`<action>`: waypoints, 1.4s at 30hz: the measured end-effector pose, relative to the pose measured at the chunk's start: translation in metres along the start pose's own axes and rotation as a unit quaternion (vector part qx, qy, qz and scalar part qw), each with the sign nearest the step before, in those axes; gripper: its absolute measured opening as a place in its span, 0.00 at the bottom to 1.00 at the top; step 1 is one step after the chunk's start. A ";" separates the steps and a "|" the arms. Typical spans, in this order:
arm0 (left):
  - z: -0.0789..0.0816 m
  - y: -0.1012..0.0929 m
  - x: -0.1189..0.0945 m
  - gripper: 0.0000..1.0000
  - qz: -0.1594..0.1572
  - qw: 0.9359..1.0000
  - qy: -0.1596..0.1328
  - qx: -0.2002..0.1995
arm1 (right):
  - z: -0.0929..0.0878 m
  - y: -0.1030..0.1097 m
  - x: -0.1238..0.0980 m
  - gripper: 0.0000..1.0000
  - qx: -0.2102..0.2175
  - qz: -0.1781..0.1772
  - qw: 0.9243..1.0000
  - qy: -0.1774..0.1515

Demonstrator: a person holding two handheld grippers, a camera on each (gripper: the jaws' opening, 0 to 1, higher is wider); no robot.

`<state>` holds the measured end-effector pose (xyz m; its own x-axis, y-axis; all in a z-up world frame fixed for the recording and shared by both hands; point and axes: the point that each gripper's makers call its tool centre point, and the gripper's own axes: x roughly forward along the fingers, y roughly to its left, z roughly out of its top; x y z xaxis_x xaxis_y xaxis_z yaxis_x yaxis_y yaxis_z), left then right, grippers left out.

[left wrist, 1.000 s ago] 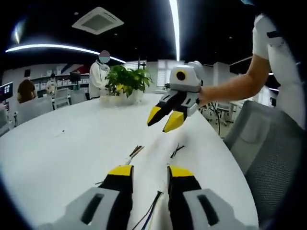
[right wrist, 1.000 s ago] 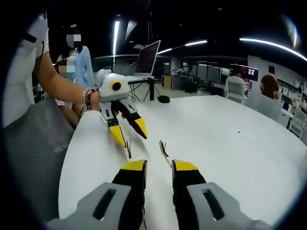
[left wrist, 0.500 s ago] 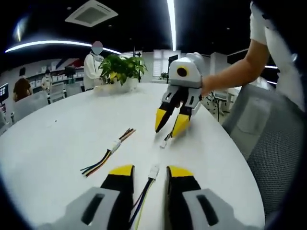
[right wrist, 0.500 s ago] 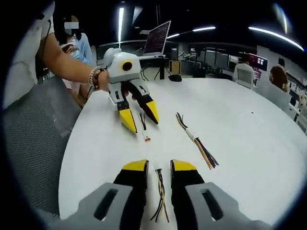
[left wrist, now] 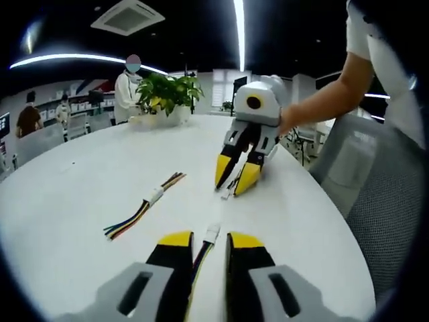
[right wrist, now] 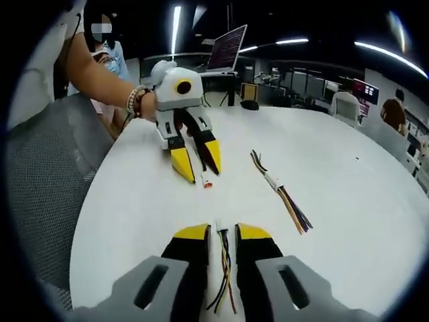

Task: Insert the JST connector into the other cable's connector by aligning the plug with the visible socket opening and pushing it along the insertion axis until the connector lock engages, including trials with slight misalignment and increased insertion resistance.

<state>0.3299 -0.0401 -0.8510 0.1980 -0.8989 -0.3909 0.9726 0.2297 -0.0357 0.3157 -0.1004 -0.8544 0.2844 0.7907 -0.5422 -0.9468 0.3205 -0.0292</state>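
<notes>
Three short multi-wire cables lie on the white table (left wrist: 80, 168). One with a white JST connector (left wrist: 212, 233) runs between the jaws of my left gripper (left wrist: 201, 236), which are open and close around it; the same connector (right wrist: 206, 182) shows just past the left gripper (right wrist: 200, 168). A second cable (right wrist: 225, 268) of coloured wires lies between the jaws of my right gripper (right wrist: 222, 230), also open with a narrow gap. That cable's end (left wrist: 230, 193) pokes out under the right gripper (left wrist: 236, 180). The two grippers face each other. A third cable (left wrist: 144, 209) (right wrist: 278, 188) lies loose to the side.
A grey mesh chair (left wrist: 375, 201) (right wrist: 47, 188) stands by the table edge, next to the person's arm. A potted plant (left wrist: 167, 94) sits at the far end. A laptop on a stand (right wrist: 224, 50) and several people are in the background.
Both grippers have come down to the table and towards each other. Each now has a cable between its jaws, and both jaw gaps have narrowed.
</notes>
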 end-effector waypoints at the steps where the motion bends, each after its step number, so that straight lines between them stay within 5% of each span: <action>1: 0.000 0.000 0.000 0.12 -0.001 1.000 -0.001 0.002 | 0.000 0.000 0.000 0.10 -0.003 0.000 1.000 -0.002; 18: 0.001 -0.003 0.000 0.01 -0.016 1.000 -0.010 0.012 | -0.002 -0.001 0.003 0.05 -0.014 0.002 1.000 -0.005; 42: 0.005 -0.004 -0.002 0.00 -0.035 0.999 0.008 0.036 | 0.013 0.000 -0.001 0.04 -0.018 0.014 1.000 -0.011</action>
<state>0.3258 -0.0410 -0.8451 0.1279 -0.9054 -0.4047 0.9903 0.1389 0.0022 0.3175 -0.0949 -0.8427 0.2602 0.8103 -0.5250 -0.9593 0.2788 -0.0451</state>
